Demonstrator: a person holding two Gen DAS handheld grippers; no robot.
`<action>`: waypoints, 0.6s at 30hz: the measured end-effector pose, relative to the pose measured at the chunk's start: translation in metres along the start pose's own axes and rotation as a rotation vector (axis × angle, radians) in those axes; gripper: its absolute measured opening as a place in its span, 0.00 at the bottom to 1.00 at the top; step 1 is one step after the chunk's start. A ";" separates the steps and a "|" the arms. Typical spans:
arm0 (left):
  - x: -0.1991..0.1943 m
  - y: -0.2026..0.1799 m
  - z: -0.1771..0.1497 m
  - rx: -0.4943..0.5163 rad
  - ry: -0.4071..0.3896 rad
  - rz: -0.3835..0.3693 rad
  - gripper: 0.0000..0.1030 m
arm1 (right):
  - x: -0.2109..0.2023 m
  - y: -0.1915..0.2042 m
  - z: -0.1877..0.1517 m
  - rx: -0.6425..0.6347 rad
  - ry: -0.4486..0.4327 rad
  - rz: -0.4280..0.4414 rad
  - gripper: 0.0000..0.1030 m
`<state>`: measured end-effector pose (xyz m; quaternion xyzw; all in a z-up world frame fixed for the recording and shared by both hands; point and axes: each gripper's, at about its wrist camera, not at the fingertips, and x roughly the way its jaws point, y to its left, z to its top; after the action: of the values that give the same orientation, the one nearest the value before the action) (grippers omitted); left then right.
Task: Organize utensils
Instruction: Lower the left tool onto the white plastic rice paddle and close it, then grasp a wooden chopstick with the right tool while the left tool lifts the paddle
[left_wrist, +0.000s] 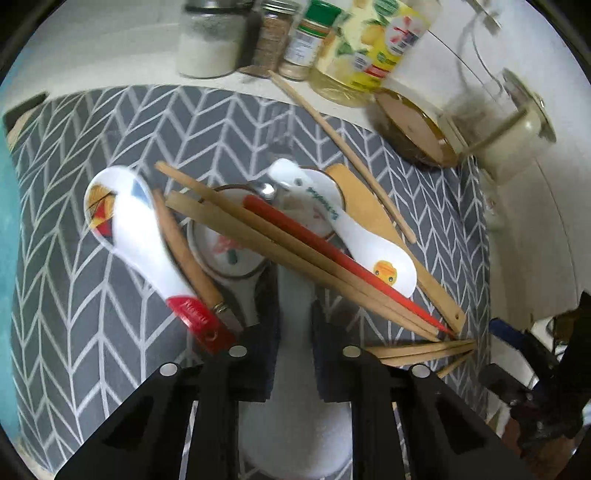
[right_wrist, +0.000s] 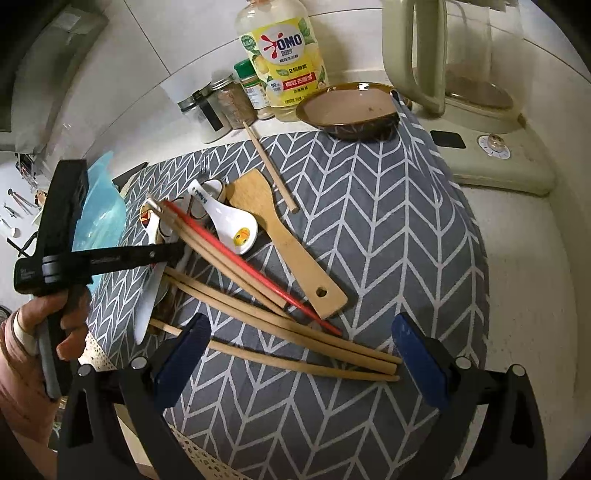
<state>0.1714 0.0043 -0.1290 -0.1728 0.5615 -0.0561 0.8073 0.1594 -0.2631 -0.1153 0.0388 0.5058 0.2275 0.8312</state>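
Left tool (left_wrist: 295, 325) clamped on white spoon handle (left_wrist: 295, 295), 6 o'clock of utensil pile. Right tool (right_wrist: 303, 354) jaws wide apart, straddling wooden chopsticks (right_wrist: 295, 332) on grey mat (right_wrist: 388, 221). Brown bowl (right_wrist: 347, 110) at 12 o'clock, contents unclear.

pale cream worktop (right_wrist: 517, 295), glossy, runs to a white tiled wall (right_wrist: 166, 48) at the back. grey chevron cloth (right_wrist: 388, 229) covers the middle of it. cream kettle base (right_wrist: 491, 162) sits at the right corner. even indoor light, soft shadows.
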 end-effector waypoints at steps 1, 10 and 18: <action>-0.005 0.000 -0.001 -0.003 -0.008 0.002 0.17 | 0.000 0.002 0.002 -0.005 -0.006 0.006 0.93; -0.050 0.004 -0.016 -0.008 -0.063 -0.051 0.17 | 0.032 0.036 0.022 -0.210 -0.026 0.128 0.40; -0.047 0.010 -0.006 -0.016 -0.068 -0.030 0.17 | 0.053 0.049 0.067 -0.335 -0.070 0.110 0.35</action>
<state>0.1479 0.0263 -0.0925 -0.1894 0.5313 -0.0579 0.8237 0.2208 -0.1860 -0.1120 -0.0646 0.4290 0.3521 0.8293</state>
